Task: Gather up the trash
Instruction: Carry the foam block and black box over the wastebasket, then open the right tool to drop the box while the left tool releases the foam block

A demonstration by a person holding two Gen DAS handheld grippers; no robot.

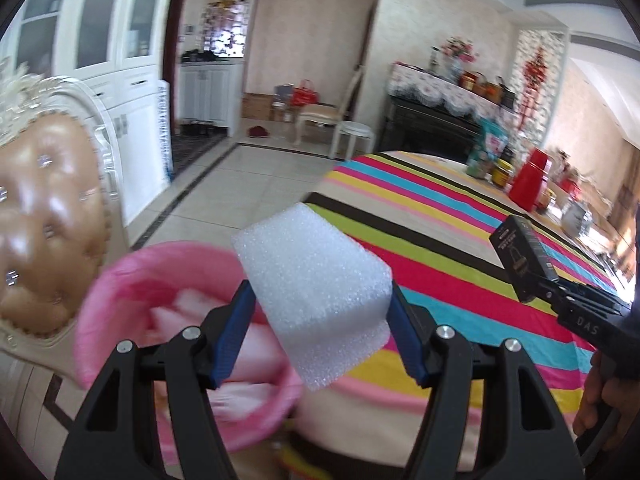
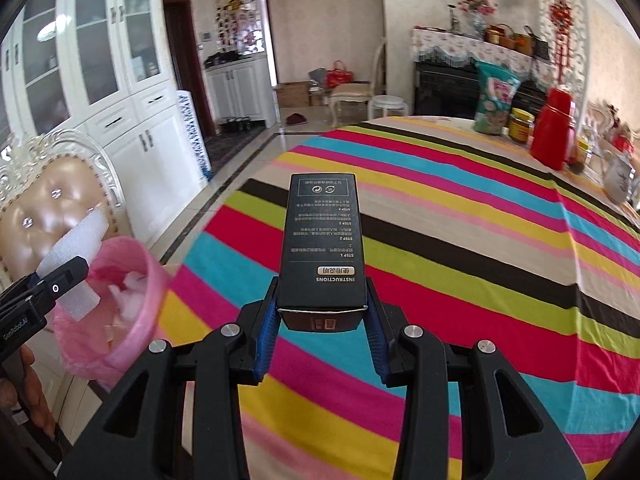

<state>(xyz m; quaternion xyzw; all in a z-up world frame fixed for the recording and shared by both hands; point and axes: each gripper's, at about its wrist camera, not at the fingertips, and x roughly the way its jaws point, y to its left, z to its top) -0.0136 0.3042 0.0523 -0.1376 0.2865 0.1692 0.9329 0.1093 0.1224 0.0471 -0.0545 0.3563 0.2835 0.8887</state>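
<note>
Foam block (image 1: 316,292) sits clamped in my left claw (image 1: 320,320) above the pink bin (image 1: 120,280), while my right claw (image 2: 322,320) grips a black box (image 2: 322,240).

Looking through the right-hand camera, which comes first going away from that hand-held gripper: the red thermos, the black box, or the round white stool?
From the right hand-held gripper, in its own view:
1. The black box, clamped between its fingers, dead ahead.
2. The red thermos, standing on the striped tablecloth, far right.
3. The round white stool, on the floor beyond the table's far end.
</note>
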